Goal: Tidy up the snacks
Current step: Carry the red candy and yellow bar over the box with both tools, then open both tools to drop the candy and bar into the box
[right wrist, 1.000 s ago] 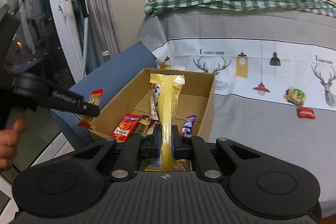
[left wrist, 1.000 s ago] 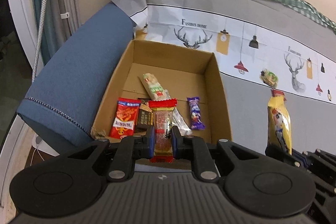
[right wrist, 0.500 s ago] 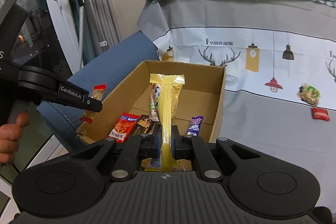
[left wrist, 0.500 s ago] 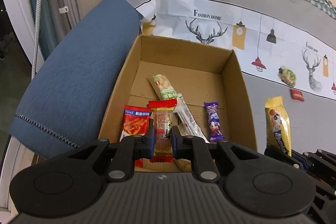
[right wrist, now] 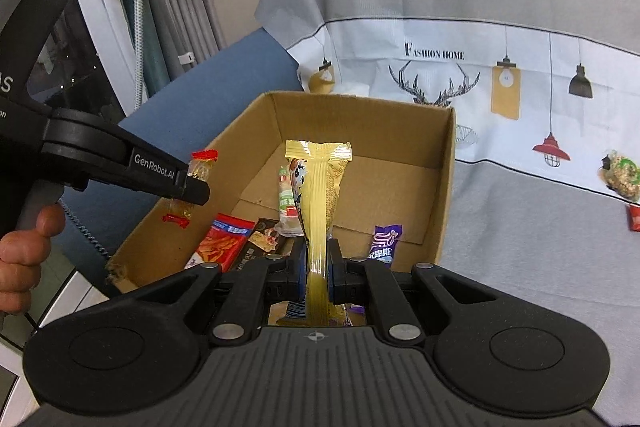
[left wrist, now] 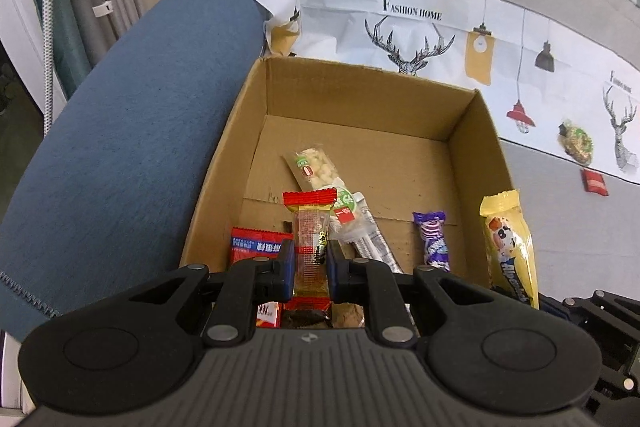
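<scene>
An open cardboard box [left wrist: 372, 95] [right wrist: 446, 183] sits on the sofa and holds several snacks: a red packet [left wrist: 256, 245], a clear peanut bar [left wrist: 316, 173], a purple candy [left wrist: 434, 245]. My left gripper [left wrist: 310, 265] is shut on a clear, red-ended snack bar [left wrist: 310, 223] above the box's near edge; it also shows in the right wrist view [right wrist: 192, 187]. My right gripper [right wrist: 318, 269] is shut on a long yellow snack packet [right wrist: 318, 187], upright over the box's near right part; the packet shows in the left wrist view [left wrist: 508, 247].
A blue sofa armrest [left wrist: 112, 147] runs along the box's left. Two loose snacks lie on the printed grey sofa cover at the right: a green-yellow round one [left wrist: 576, 147] and a small red one [left wrist: 595, 182]. Curtains and a window stand at the far left.
Both grippers have moved forward toward the box with their snacks still held. The box looks larger and nearer in both views.
</scene>
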{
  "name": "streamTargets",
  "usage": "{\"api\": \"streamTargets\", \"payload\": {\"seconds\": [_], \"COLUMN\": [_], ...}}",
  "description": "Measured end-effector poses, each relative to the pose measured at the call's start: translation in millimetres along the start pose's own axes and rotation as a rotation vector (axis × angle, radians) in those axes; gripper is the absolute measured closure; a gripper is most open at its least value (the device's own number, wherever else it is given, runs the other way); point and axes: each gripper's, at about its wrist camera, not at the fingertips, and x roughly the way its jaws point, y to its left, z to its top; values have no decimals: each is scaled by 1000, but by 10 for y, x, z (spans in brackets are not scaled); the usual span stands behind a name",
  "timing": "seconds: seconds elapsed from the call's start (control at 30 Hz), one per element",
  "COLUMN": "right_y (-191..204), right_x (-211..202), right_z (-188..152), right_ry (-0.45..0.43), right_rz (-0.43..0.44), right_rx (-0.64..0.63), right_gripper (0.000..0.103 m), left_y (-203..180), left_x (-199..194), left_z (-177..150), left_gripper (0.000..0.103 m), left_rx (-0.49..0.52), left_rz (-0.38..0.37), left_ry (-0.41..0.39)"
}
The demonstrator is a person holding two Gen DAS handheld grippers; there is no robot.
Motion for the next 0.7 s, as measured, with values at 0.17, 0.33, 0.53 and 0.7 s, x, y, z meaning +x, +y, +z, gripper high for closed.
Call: {"api": "streamTargets", "payload": {"seconds": [0.17, 0.33, 0.53, 0.7], "right_y": [-33, -69, -76, -1], "right_x": [216, 420, 531, 249], "right_z": [13, 35, 92, 54], "right_ry": [28, 49, 55, 26], "right_rz": [-5, -10, -54, -13], "right_rx": [-6, -35, -72, -94], "right_gripper": [94, 94, 54, 15], "left_y": [0, -36, -32, -15], "left_x": [266, 482, 376, 28], "left_z": [48, 117, 72, -199], "left_gripper": [86, 85, 0, 0], "left_rx": [3, 43, 65, 83], "left_rz": [6, 26, 49, 95], "left_ry": [43, 71, 7, -35]}}
